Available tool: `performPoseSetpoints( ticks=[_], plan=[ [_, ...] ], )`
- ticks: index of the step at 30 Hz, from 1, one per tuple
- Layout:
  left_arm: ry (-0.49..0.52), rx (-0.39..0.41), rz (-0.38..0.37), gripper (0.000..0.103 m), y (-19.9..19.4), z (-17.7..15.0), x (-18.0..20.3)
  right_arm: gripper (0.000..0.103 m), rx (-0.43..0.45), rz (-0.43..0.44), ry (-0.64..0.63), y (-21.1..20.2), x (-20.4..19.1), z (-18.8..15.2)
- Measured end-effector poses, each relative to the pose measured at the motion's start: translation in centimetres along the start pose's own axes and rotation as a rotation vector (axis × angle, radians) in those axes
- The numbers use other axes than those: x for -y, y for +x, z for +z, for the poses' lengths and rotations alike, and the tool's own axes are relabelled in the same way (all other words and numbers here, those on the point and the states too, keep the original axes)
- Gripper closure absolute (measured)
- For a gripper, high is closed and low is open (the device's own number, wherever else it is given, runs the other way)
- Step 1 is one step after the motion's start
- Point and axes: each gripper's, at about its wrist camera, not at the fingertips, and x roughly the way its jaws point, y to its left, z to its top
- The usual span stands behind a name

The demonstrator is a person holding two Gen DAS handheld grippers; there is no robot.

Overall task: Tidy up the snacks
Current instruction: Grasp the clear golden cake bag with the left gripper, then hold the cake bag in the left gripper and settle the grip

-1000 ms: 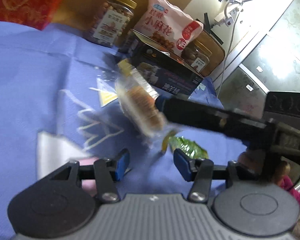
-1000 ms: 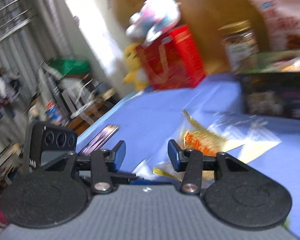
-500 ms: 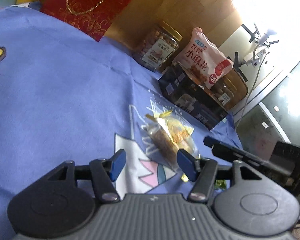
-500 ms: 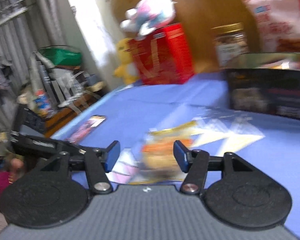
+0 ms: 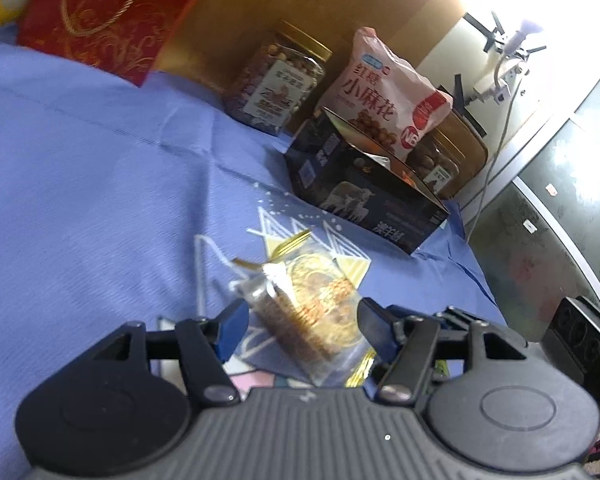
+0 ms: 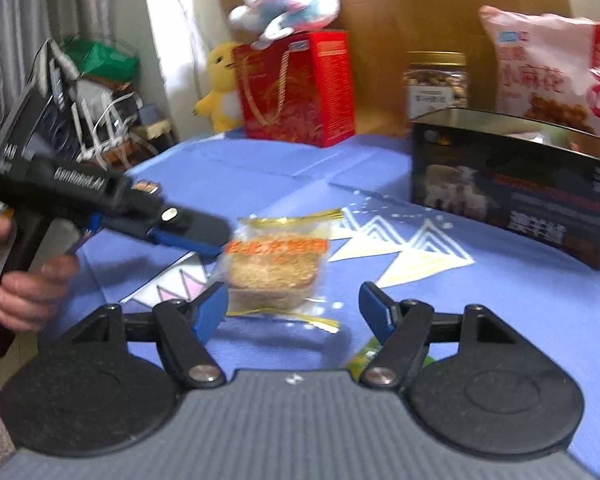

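Now the wrapped cake (image 6: pixel 274 270) lies on the blue worktop (image 5: pixel 100 184), near its front edge and well short of the open black box (image 6: pixel 512 196) that stands toward the back right corner. Both tongs have just been opening. The right tongs (image 6: pixel 294 308) stand apart with the cake just beyond them, the left pad close to the wrapper though no pinch shows. The left tongs (image 5: pixel 300 326) are apart too, astride the cake, pads clear of it. The step looks like a re-grip before the cake goes into the box. Next, one pair must close across the cake's short side, then lift it toward the box opening. The cake's long axis runs roughly along the front edge in the right view; its gold-sealed ends point left and right. A green packet (image 6: pixel 366 358) lies under the right tongs.
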Motion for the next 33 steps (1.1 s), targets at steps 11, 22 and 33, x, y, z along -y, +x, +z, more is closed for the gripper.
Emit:
performPoseSetpoints(
  ticks=[11, 22, 33],
  plan=[
    [0.087, 0.053, 0.080, 0.031, 0.8, 3.3, 0.9, 0.015, -0.090, 0.010, -0.076, 2.0, -1.6, -0.1],
    [0.173, -0.063, 0.075, 0.037, 4.9, 2.0, 3.1, 0.019, -0.026, -0.125, 0.022, 0.0, 1.4, 0.4],
    [0.143, -0.061, 0.024, 0.033, 2.0, 0.2, 4.2, 0.017, 0.068, -0.137, 0.097, -3.0, 3.2, 0.4]
  ],
)
